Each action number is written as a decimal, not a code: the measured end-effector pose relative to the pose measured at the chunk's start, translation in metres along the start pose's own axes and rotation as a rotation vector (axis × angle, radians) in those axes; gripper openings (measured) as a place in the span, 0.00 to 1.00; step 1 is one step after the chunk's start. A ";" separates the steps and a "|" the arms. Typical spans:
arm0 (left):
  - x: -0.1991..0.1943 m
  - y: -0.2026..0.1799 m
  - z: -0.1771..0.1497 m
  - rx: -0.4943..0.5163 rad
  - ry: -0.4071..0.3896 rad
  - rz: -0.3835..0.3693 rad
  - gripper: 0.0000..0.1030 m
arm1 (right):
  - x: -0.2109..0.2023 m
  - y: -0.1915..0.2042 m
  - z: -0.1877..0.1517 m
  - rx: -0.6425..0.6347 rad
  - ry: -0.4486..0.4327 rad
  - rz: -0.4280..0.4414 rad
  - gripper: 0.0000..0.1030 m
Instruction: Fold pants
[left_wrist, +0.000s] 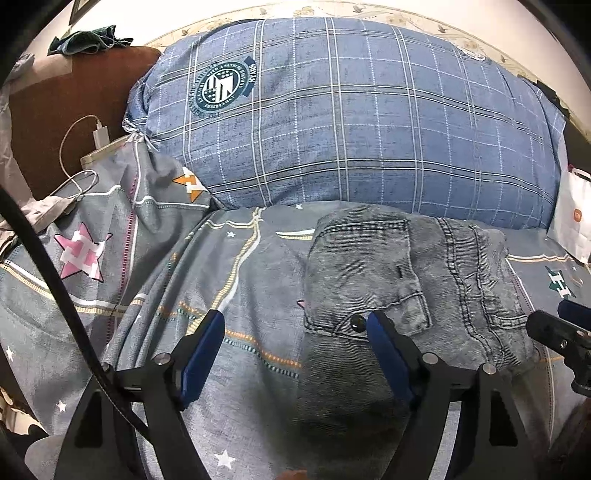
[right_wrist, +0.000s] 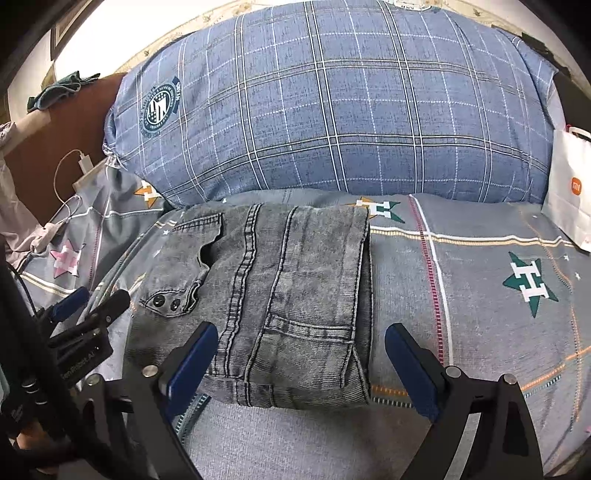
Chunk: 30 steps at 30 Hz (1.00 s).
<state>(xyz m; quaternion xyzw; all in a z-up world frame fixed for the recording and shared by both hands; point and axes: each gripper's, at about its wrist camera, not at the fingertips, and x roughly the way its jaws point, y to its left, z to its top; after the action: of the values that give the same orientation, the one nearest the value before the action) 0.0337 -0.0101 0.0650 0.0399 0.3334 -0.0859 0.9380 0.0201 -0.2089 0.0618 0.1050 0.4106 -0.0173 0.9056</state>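
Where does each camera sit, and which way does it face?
Left wrist: on the left gripper, facing the big blue plaid pillow; its open fingers straddle the left edge of the folded grey denim jeans.
Right wrist: on the right gripper, facing the same way; open fingers span the jeans' near right part.
Shared: jeans, pillow, star-patterned grey bedsheet, each other's gripper.

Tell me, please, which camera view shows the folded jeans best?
The right wrist view: the whole folded jeans lie centred between its fingers. The left wrist view shows them off to the right, partly behind one finger.
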 end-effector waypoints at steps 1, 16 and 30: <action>0.000 -0.001 0.000 0.000 0.000 -0.002 0.77 | -0.001 0.000 0.000 0.002 -0.005 0.000 0.91; -0.003 -0.006 0.000 0.018 0.000 -0.007 0.78 | -0.004 0.004 0.000 -0.016 -0.026 -0.004 0.91; -0.004 -0.006 0.000 0.021 -0.001 -0.011 0.78 | -0.004 0.005 0.000 -0.012 -0.028 -0.005 0.91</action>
<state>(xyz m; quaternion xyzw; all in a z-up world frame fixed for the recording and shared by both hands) 0.0298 -0.0159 0.0674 0.0481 0.3325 -0.0948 0.9371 0.0182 -0.2045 0.0653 0.0982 0.3980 -0.0183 0.9119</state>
